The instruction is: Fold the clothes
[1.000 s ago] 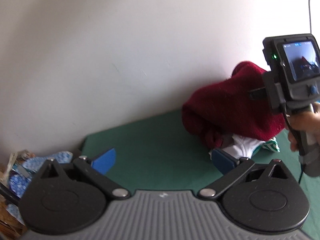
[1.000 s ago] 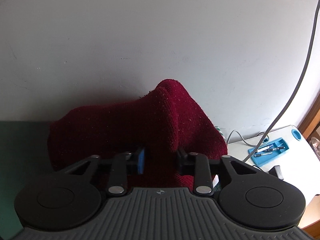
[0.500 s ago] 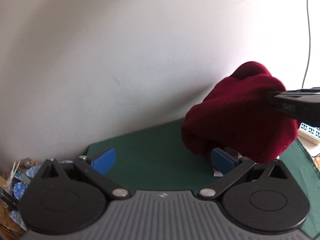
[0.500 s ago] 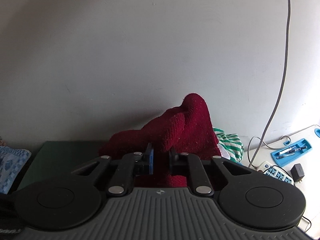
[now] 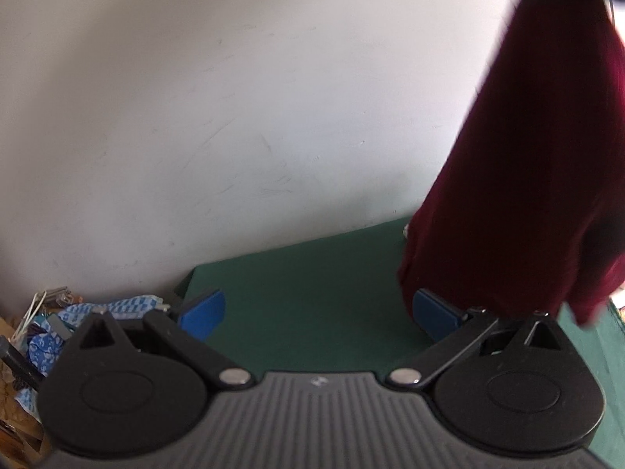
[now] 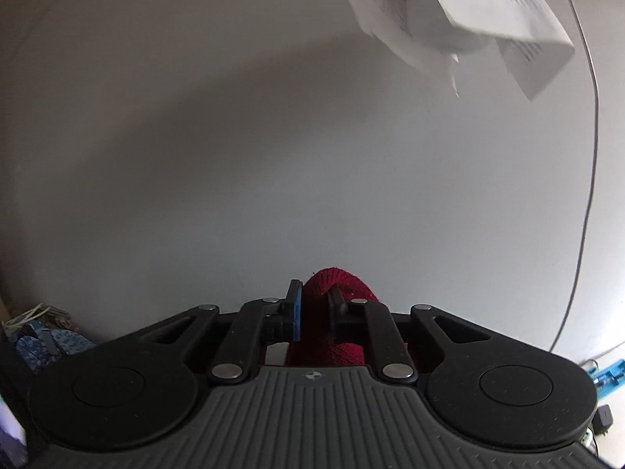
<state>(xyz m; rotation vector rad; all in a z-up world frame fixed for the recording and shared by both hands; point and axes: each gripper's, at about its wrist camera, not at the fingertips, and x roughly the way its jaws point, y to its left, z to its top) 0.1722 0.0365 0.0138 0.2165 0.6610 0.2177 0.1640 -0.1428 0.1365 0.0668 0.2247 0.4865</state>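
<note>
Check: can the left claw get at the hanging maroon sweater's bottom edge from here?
Probably yes. The left claw is open and empty, the maroon sweater hangs from the right claw, its hem beside the left claw's right finger, only bare green mat between.

Left wrist view: taken from behind the left gripper (image 5: 318, 314), angled down over the green table cover (image 5: 312, 297) toward the white wall (image 5: 234, 117).
Right wrist view: taken from behind the right gripper (image 6: 314, 308), held nearly level, close to the wall.
Shared: the dark red garment (image 5: 539, 176), the wall, and the blue patterned clutter (image 6: 47, 342) at left.
</note>
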